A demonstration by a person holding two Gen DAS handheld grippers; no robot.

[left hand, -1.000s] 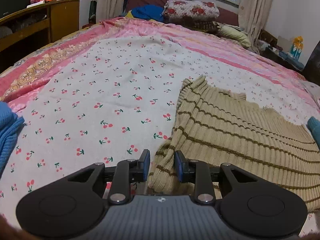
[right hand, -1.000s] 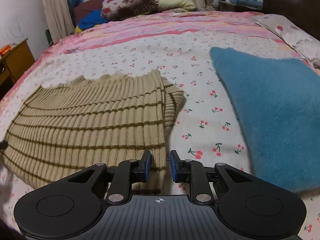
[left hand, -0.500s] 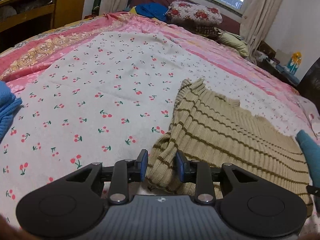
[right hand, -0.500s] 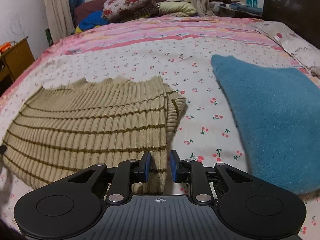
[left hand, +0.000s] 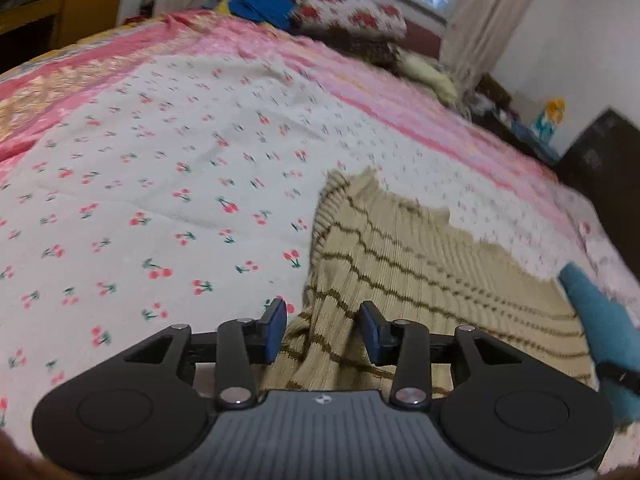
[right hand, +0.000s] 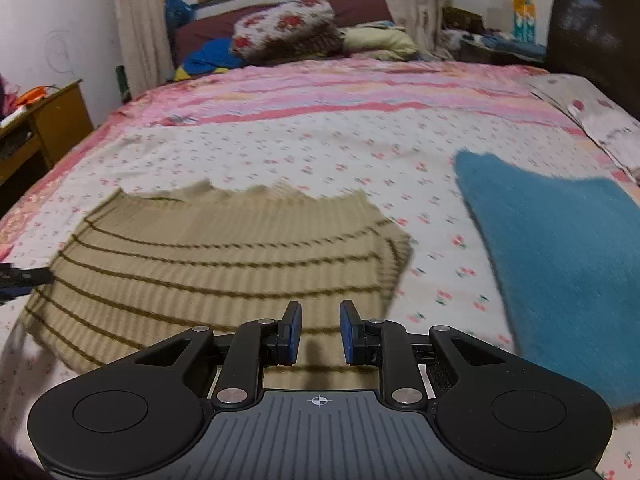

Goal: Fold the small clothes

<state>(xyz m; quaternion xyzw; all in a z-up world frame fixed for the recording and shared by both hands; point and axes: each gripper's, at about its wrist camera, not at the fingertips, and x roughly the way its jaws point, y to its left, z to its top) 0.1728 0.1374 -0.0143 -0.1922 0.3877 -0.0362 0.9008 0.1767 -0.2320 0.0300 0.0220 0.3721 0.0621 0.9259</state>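
A beige ribbed knit top with brown stripes (left hand: pixel 420 280) lies on the cherry-print bedsheet (left hand: pixel 160 200). My left gripper (left hand: pixel 322 332) is open, with the garment's bunched near left corner between its blue pads, not pinched. In the right wrist view the same top (right hand: pixel 208 256) lies flat. My right gripper (right hand: pixel 319 330) is open and empty, just above the garment's near right part. The left gripper's tip (right hand: pixel 24 278) shows at the garment's left edge.
A teal blue fuzzy garment (right hand: pixel 560 264) lies right of the top; its corner shows in the left wrist view (left hand: pixel 592 312). Pillows and bedding (right hand: pixel 288 32) pile at the far end. A wooden cabinet (right hand: pixel 44 124) stands at the left, a dark headboard (right hand: pixel 596 24) at the right.
Both grippers have risen and tilted, with blur in both views. The left gripper's jaws have widened around the garment's corner. The right gripper's jaws have opened a little.
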